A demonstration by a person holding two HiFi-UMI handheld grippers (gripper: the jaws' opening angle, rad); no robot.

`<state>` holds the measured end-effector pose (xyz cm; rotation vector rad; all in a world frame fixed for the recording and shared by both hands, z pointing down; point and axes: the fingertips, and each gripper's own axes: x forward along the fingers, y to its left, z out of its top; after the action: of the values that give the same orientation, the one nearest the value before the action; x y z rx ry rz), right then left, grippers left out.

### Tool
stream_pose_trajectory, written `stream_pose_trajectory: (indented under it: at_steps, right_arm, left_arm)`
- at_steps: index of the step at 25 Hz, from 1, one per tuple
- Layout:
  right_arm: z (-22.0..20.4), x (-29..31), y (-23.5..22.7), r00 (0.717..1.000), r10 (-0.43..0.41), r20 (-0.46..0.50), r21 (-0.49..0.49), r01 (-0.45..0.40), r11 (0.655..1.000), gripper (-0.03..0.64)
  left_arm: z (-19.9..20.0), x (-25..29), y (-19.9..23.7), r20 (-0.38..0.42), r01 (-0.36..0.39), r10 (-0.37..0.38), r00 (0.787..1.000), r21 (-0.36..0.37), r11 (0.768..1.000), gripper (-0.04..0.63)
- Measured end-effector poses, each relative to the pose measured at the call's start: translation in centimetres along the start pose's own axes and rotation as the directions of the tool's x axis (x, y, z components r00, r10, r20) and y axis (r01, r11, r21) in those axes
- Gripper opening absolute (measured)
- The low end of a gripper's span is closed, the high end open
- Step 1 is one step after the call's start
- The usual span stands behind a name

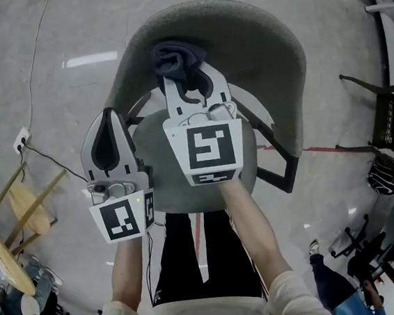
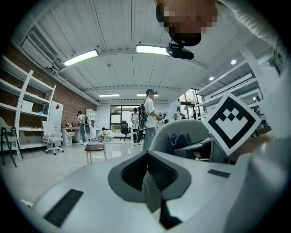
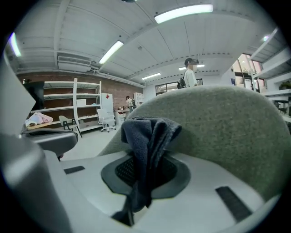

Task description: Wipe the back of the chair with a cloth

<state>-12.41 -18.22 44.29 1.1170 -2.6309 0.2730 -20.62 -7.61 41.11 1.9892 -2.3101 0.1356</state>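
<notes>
Glossy grey floor (image 1: 64, 90) underneath, open workshop all round. Mid-wipe by the look of it. Pinching cloth (image 1: 178, 59) in right gripper (image 1: 186, 75), up against the inner face of the chair back (image 1: 264, 48), high on its left part. Left gripper (image 1: 108, 119) closed on nothing, idling beside the chair's left edge. Next, probably: drag rightward along the curve, keeping pressure. Lots of unwiped padding to the right, with the top rim close above, so risk of sliding off.

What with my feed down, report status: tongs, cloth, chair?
Right tongs shut on dark cloth, at the chair back. Left tongs shut, empty, off to the side. Nothing in the way.
</notes>
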Motion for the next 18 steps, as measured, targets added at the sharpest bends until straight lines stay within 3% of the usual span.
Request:
stream_pose_trajectory:
  at_steps: [8,18]
  right_arm:
    - [-0.9,-2.7,-6.7,0.982,-0.186,-0.018,0.028,0.187,0.982,0.057]
    - [-2.4,-8.4,-13.2,0.913,-0.408,-0.021,0.054,0.408,0.911,0.057]
  left_arm:
    - [0.2,1.3,-3.3,0.002,0.072,-0.072,0.997,0.006,0.997,0.015]
    - [0.1,2.2,-8.1,0.004,0.185,-0.185,0.983,0.016,0.983,0.015]
